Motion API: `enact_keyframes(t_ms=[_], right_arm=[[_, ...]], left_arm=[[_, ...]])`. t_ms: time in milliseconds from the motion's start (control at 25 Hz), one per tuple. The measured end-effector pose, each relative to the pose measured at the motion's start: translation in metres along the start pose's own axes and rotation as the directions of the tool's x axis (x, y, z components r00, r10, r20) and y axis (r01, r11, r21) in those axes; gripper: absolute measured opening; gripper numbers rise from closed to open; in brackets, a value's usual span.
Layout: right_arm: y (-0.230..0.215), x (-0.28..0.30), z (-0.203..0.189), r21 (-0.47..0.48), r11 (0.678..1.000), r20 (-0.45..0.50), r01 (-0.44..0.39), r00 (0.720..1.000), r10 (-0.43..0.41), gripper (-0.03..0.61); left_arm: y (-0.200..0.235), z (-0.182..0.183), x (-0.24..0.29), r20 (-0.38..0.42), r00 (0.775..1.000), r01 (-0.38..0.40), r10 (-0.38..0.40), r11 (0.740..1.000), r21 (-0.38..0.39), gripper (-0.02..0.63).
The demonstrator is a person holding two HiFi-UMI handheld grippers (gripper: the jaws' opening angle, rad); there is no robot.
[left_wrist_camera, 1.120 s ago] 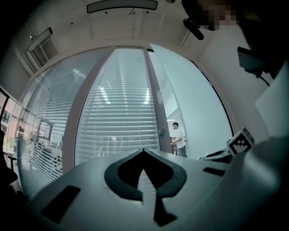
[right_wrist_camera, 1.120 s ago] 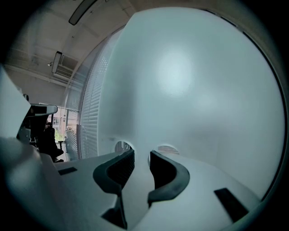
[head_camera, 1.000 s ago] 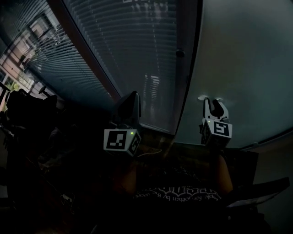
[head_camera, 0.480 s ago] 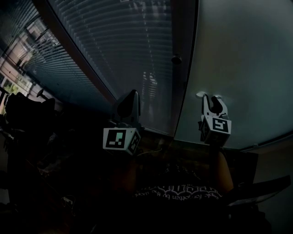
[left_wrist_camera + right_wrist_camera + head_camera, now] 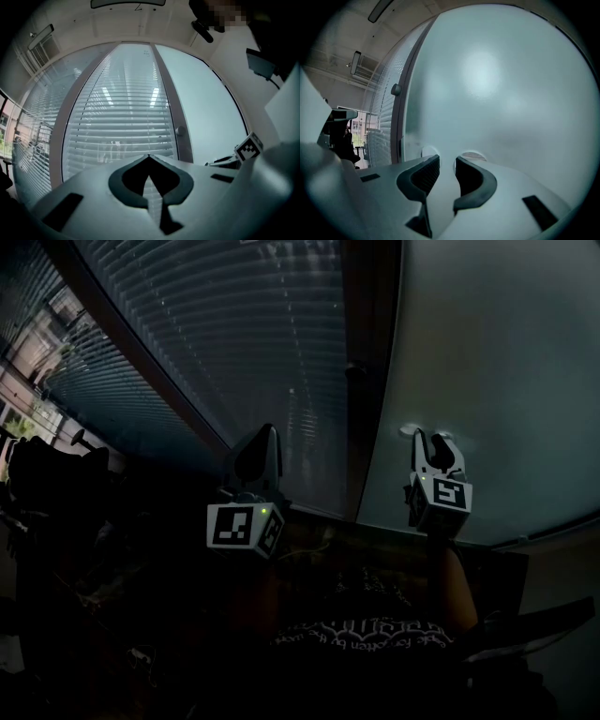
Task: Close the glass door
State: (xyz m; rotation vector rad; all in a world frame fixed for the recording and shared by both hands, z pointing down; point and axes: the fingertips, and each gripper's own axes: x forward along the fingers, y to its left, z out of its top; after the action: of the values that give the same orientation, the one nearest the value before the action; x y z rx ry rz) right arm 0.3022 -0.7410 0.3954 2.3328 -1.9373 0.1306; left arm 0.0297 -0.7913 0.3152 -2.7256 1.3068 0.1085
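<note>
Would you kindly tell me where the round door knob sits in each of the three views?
Head view: knob above centre, on the dark frame.
Left gripper view: knob right of centre, at mid-height.
Right gripper view: knob at upper left.
Shared landmark: the dark frame bearing the knob, with blinds on its left and the frosted pane on its right.

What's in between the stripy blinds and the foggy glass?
A dark upright frame with a small round knob on it stands between the blinds and the foggy glass. The head view shows it best.
</note>
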Motion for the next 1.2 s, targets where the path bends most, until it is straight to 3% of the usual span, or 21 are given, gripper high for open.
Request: enact_keyframes(t_ms=[1200], right_arm=[[-0.009, 0.021, 0.004, 0.005, 1.000, -0.005, 0.000, 1.000, 0.000, 0.110]], left_arm=[[-0.001, 0.002, 0.017, -0.003, 1.000, 0.005, -0.005, 1.000, 0.011, 0.002]])
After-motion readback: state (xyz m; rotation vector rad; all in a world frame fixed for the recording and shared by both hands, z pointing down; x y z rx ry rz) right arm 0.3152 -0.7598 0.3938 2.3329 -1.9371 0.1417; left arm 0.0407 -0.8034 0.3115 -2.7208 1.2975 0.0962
